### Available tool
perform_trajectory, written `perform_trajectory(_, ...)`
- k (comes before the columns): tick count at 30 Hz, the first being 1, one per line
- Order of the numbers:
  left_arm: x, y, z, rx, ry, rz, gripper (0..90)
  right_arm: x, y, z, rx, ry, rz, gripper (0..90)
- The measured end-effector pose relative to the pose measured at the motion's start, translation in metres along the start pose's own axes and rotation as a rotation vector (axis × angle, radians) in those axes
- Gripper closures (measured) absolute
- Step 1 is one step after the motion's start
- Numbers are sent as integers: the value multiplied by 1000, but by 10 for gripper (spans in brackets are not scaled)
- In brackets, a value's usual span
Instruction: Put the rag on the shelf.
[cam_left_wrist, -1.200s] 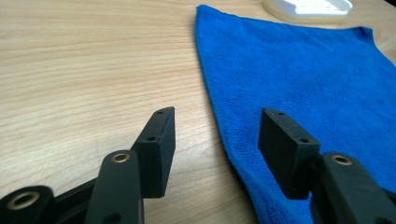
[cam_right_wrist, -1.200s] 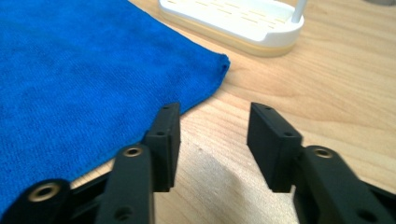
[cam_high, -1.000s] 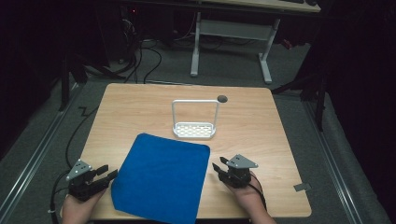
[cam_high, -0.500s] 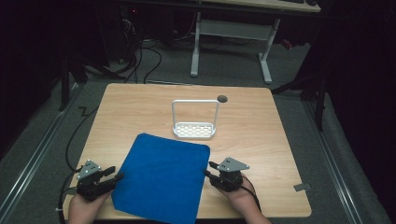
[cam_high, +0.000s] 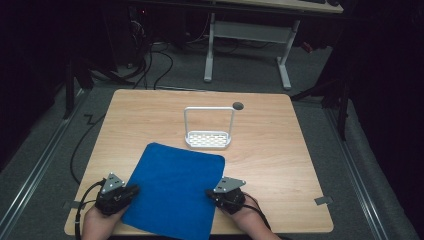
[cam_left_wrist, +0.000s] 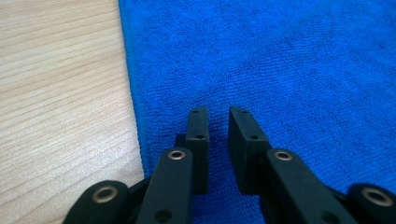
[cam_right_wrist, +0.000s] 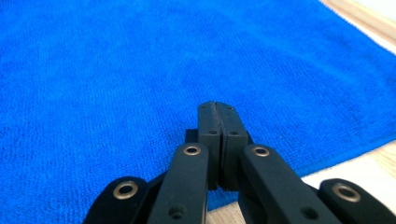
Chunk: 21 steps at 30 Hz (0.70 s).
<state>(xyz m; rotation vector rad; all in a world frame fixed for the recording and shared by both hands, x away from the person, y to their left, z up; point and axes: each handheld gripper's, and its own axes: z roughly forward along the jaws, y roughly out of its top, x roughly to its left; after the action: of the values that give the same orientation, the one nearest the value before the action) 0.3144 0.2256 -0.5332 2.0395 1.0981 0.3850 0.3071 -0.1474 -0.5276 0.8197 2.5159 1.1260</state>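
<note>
A blue cloth (cam_high: 172, 192) lies flat on the wooden table (cam_high: 280, 150), near its front edge. My left gripper (cam_high: 134, 190) reaches over the cloth's left edge. In the left gripper view its jaws (cam_left_wrist: 218, 112) have just been closing and stand a narrow gap apart above the cloth (cam_left_wrist: 289, 60), with nothing bunched between them. My right gripper (cam_high: 209, 194) sits at the cloth's right edge. Its jaws (cam_right_wrist: 215, 106) have just been closing and now meet pad to pad low over the cloth (cam_right_wrist: 116, 70). No fold of cloth shows between them.
A white wire rack (cam_high: 209, 140) with a tall handle stands mid-table beyond the cloth. A small dark round hole (cam_high: 238, 105) lies behind it. Bare wood stretches to the right of the cloth. A desk frame (cam_high: 210, 50) and cables stand on the floor behind.
Both hands have moved inward from beside the cloth, so each gripper's tips now lie over a cloth edge. Both pairs of jaws have narrowed; the cloth has not shifted.
</note>
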Motion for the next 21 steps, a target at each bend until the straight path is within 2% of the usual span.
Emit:
perform_trajectory(3, 1, -1, 0, -3, -8, 5, 796, 0, -1, 3, 21, -7, 2, 900)
perform_trajectory(13, 0, -3, -2, -7, -41, 3, 778, -4, -4, 1, 19, -1, 15, 900)
perform_trajectory(18, -12, -3, -2, 6, -83, 37, 778, -8, -10, -7, 26, -17, 37, 900)
perform_trajectory(21, -27, -2, 1, 18, -129, 75, 778, -14, -19, -19, 35, -38, 52, 900)
